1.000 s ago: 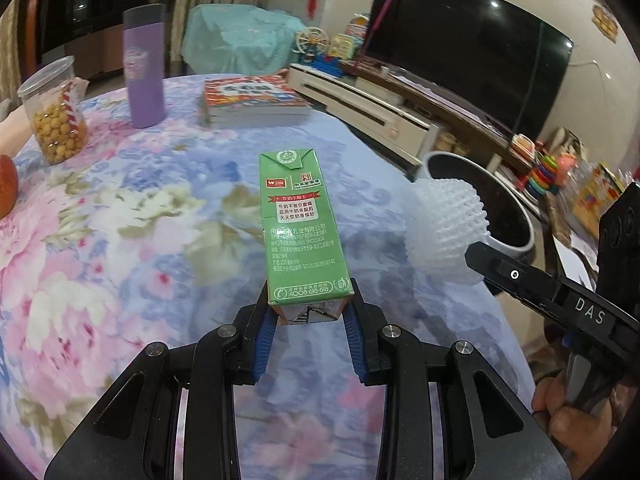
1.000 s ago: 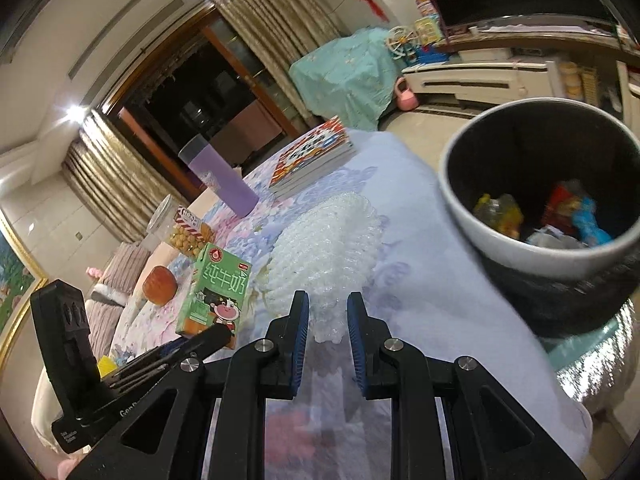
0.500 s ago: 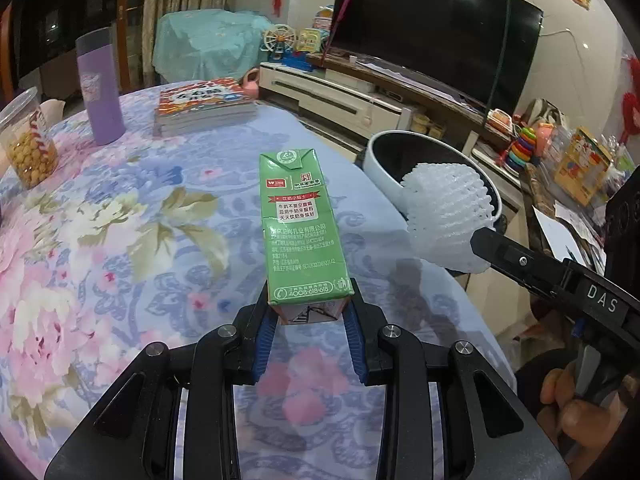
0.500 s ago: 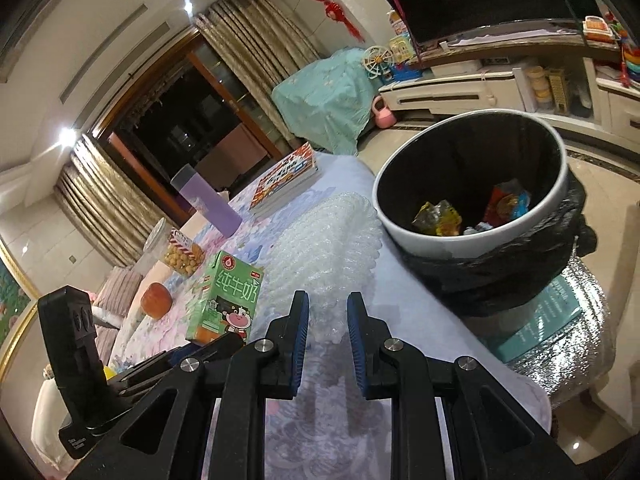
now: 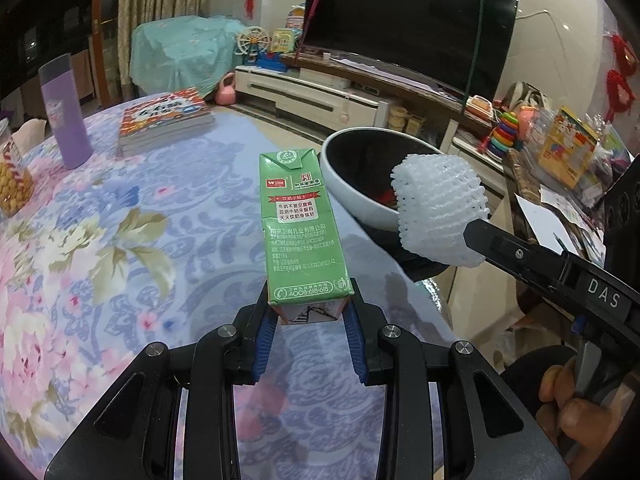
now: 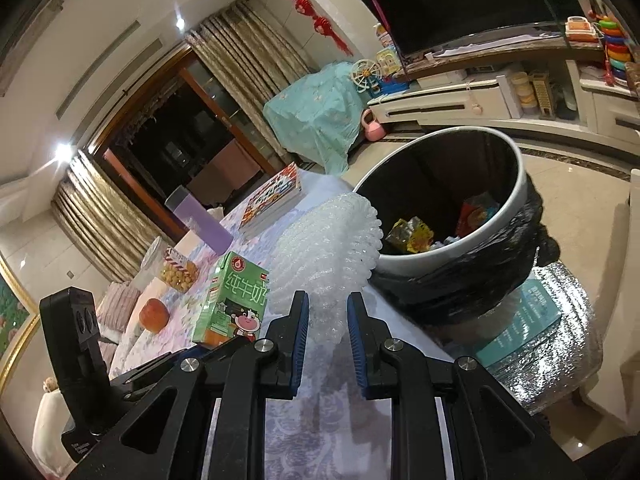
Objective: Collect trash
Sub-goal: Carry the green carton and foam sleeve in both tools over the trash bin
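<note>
We took the trash bin point(image 6: 448, 216) as our landmark — a white-rimmed bin with a black liner, standing on the floor just past the edge of the desk point(image 5: 120, 240), wrappers already lying in its bottom. The desk itself, under a flowered cloth, stretched away from the bin with a stack of books point(image 5: 164, 120), a purple tumbler point(image 5: 66, 112) and a snack jar point(image 5: 12, 184) well apart from it.

Both pieces of trash were held in the air on the desk side of the bin, likely so they could be carried over its rim. The green milk carton point(image 5: 300, 232) sat further from the bin, the left gripper point(image 5: 308, 320) clamping its base between blue fingers. The white foam fruit net point(image 6: 332, 256) hung nearest the rim — the right gripper point(image 6: 328, 320) pinched its lower end, fingers narrow.
</note>
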{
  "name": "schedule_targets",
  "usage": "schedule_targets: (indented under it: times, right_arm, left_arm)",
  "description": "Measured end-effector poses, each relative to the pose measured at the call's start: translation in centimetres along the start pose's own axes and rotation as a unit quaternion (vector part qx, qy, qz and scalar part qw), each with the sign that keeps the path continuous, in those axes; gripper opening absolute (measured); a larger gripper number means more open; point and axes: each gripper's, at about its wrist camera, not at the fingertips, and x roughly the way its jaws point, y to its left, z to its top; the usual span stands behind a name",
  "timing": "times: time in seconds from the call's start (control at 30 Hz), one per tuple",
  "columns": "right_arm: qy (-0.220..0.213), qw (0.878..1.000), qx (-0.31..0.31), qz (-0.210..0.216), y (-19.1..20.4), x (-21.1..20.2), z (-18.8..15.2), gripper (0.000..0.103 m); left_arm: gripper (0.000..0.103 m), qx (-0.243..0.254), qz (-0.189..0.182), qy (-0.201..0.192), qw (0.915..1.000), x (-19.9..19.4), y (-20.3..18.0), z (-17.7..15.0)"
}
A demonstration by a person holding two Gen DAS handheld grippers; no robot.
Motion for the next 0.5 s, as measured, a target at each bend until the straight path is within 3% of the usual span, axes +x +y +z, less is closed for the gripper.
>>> schedule_targets:
  times: [0.5]
  right_arm:
    - [-0.020,1.000,0.006,-0.019,-2.2,-1.1,1.7,0.020]
  left_arm:
    - [0.030,0.030,-0.018,-0.001,0.9994,1.4,-3.3,2.1]
